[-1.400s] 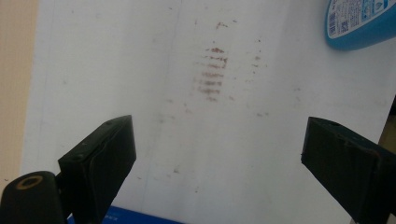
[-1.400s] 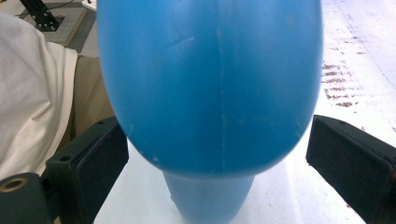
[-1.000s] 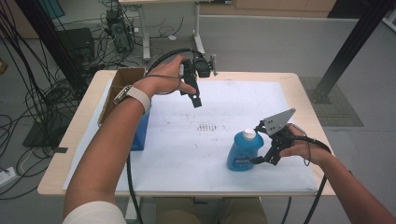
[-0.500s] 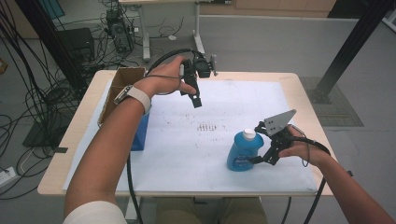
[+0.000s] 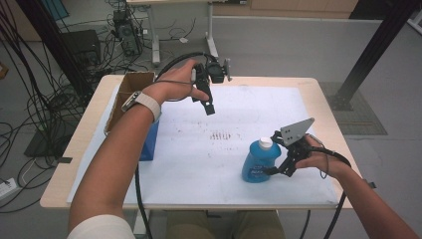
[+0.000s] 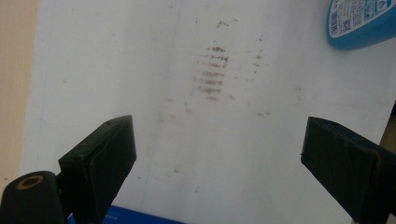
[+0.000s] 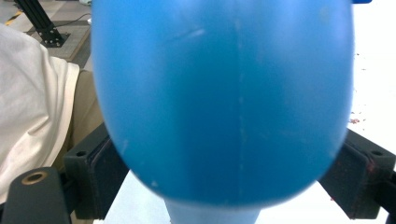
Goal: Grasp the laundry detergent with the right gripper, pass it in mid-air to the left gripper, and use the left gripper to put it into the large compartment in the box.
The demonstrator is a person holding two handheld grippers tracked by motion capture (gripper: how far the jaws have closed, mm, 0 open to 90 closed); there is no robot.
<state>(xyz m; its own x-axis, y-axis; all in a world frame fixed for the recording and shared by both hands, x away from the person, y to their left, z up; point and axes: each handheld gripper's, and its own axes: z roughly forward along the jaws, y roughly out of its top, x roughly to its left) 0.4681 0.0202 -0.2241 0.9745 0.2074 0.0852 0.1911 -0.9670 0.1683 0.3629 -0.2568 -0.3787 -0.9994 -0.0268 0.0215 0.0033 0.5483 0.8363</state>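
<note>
Two grippers are at work over the tabletop point(image 5: 318, 99), which carries a white sheet point(image 5: 199, 164) with faint brown marks. The right gripper point(image 5: 277, 155) is held low at the right side, its hand resting near the table edge, the forearm coming in from the bottom right corner. Its jaws have just been closing around the blue bottle point(image 5: 260, 160), which stands upright on the sheet with a white cap on top. In the right gripper view the bottle point(image 7: 224, 102) sits between the two black jaws and both pads touch its sides, so it is gripped.

The left gripper point(image 5: 209, 105) is held high above the far part of the sheet, the wrist bent and the jaws pointing down and toward the person. Its jaws stand wide apart with nothing between them point(image 6: 219, 158).

A brown cardboard box point(image 5: 130, 89) stands at the left edge; I cannot tell what is inside. A blue box point(image 5: 149, 142) lies just beside it, under the left forearm.
</note>
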